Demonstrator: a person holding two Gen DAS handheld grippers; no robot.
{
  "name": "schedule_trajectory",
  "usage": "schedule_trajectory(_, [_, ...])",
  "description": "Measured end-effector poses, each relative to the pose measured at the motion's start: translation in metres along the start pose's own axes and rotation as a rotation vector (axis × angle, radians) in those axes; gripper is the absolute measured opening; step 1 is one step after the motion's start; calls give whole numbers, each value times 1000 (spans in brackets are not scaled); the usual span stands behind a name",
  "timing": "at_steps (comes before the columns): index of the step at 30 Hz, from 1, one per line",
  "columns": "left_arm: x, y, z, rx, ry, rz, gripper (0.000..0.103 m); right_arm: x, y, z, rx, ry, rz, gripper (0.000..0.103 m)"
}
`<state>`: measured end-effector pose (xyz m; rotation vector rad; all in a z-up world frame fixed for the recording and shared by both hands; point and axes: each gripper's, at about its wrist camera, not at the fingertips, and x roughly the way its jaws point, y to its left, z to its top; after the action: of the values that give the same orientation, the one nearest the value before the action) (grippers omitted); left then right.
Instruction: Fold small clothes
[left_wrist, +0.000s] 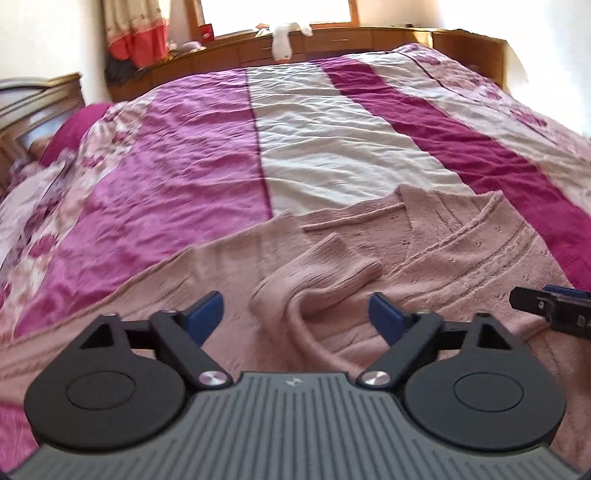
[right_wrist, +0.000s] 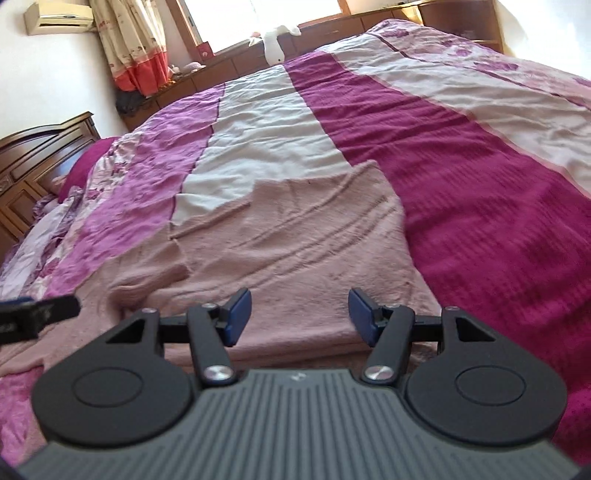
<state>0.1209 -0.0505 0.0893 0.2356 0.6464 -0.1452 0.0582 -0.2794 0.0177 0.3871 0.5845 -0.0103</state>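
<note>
A dusty-pink knitted sweater (left_wrist: 424, 251) lies flat on the bed, its sleeve (left_wrist: 317, 273) folded across the body. My left gripper (left_wrist: 297, 314) is open just above the near part of the sweater, over the sleeve fold, holding nothing. The sweater also shows in the right wrist view (right_wrist: 295, 236). My right gripper (right_wrist: 299, 314) is open above its near right part, empty. Each gripper's tip shows at the edge of the other's view: the right gripper (left_wrist: 546, 302) and the left gripper (right_wrist: 40, 310).
The bed has a quilt (left_wrist: 332, 140) with magenta, pink and white stripes. A dark wooden headboard (right_wrist: 40, 147) is on the left. A wooden ledge (left_wrist: 332, 40) with a white plush toy (left_wrist: 282, 40) runs under the window. A curtain (right_wrist: 129, 48) hangs at far left.
</note>
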Motion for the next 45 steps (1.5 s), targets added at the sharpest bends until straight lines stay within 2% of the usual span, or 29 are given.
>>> schedule_trajectory(1, [7,-3,1,7,-3,8,73,2,-2,-1,2,-3,9,60])
schedule_trajectory(4, [33,-11,6,13,26,1,60,6,-9,-8,2,-22,35,59])
schedule_trajectory(7, [55,-18,12,30,54,-57,60,6,-11,-17,-15,-55,50,59])
schedule_trajectory(13, [82,-35,18,141,60,-103,61,8,-12,-21,-26,-83,57,59])
schedule_trajectory(17, [97,-47,13,214,60,-66,60,10,-11,-22,-44,-91,55,59])
schedule_trajectory(18, [98,-46,12,209,53,-70,43,10,-11,-23,-49,-93,54,59])
schedule_trajectory(19, [98,-43,13,193,51,-75,17,10,-11,-23,-53,-94,52,59])
schedule_trajectory(20, [97,-40,14,168,54,-82,10,10,-11,-24,-57,-95,50,59])
schedule_trajectory(23, [86,-23,16,86,18,-70,9,10,-10,-24,-61,-97,49,59])
schedule_trajectory(27, [57,12,20,-20,-45,1,9,11,-10,-24,-61,-97,48,59])
schedule_trajectory(31, [26,62,14,-157,-63,97,8,11,-10,-24,-62,-97,47,59])
schedule_trajectory(35, [4,107,-11,-288,-20,151,8,10,-10,-25,-69,-99,42,59])
schedule_trajectory(37, [-1,121,-27,-324,21,151,9,11,-9,-25,-76,-101,37,59])
schedule_trajectory(39, [-1,128,-44,-334,71,135,9,11,-8,-25,-83,-102,33,59])
schedule_trajectory(42, [0,129,-66,-337,138,156,10,11,-7,-25,-91,-105,28,59])
schedule_trajectory(44, [2,130,-76,-348,149,157,14,11,-6,-26,-97,-106,24,59])
schedule_trajectory(45, [1,130,-80,-348,145,164,20,11,-6,-26,-100,-107,23,59])
